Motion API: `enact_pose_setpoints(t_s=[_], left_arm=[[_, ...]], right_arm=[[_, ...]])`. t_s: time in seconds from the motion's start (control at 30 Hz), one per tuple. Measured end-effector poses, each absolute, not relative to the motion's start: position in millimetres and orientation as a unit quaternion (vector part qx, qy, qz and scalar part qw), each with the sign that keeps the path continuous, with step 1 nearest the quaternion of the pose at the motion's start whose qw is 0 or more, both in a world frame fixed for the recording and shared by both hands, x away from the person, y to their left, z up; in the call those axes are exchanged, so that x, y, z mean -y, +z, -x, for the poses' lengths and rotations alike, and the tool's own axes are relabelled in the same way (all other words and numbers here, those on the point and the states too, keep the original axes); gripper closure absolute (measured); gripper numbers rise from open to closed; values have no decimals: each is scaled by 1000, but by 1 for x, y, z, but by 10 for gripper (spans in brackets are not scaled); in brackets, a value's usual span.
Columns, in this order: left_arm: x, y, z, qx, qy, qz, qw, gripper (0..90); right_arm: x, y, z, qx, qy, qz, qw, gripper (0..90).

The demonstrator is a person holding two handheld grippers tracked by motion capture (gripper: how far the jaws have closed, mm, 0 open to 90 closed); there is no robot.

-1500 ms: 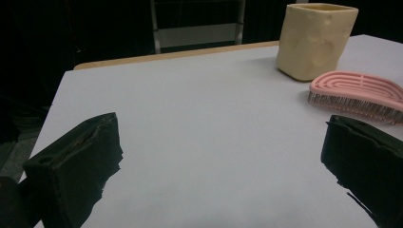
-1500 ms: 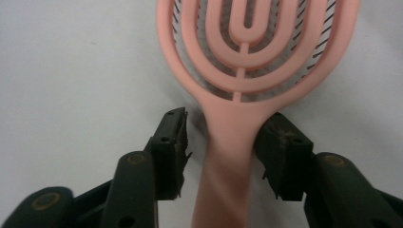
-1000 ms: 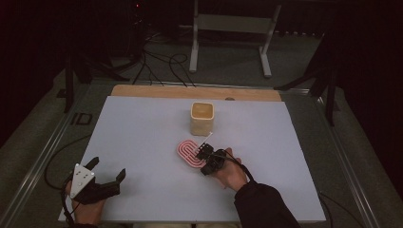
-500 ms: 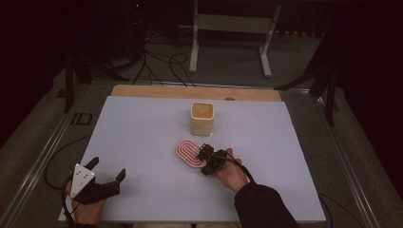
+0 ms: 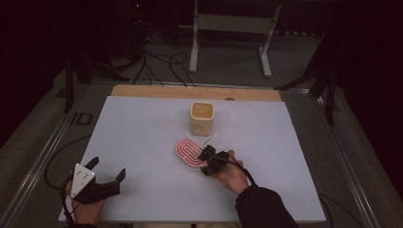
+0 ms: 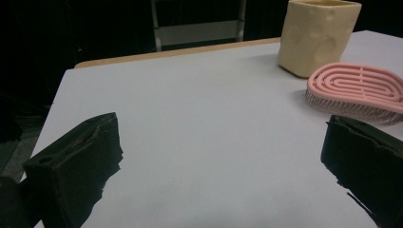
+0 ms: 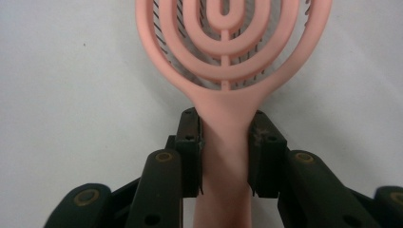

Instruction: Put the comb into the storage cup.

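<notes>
Your right tongs (image 7: 223,147) have just been closing on the brush (image 7: 223,57): both pads now sit against its pink handle, and its head lies flat on the table (image 5: 142,128) near the cup (image 5: 202,118). Your left tongs (image 5: 105,172) stand wide open over bare table, holding nothing.

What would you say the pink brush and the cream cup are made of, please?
The brush looks like matte moulded plastic: smooth, even pink ribs with open slots and thin dark bristles underneath. The cup could be glazed ceramic or soft plastic; its dimpled, uneven cream walls have a dull sheen.
</notes>
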State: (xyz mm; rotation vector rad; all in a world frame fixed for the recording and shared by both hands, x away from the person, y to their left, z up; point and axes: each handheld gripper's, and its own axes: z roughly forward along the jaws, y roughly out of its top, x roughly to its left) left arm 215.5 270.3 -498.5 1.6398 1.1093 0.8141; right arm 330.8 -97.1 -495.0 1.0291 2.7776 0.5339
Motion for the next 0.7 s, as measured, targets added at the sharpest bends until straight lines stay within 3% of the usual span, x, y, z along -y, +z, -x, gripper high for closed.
enact_pose_setpoints(t_s=[0.27, 0.7], left_arm=[[-270, -499, -216, -454, 333, -674, 478, 3], [-270, -499, -216, -455, 334, -674, 477, 4]], right_arm=[[109, -493, -332, -909, 218, -352, 45, 700], [127, -473, -326, -890, 283, -353, 56, 700]])
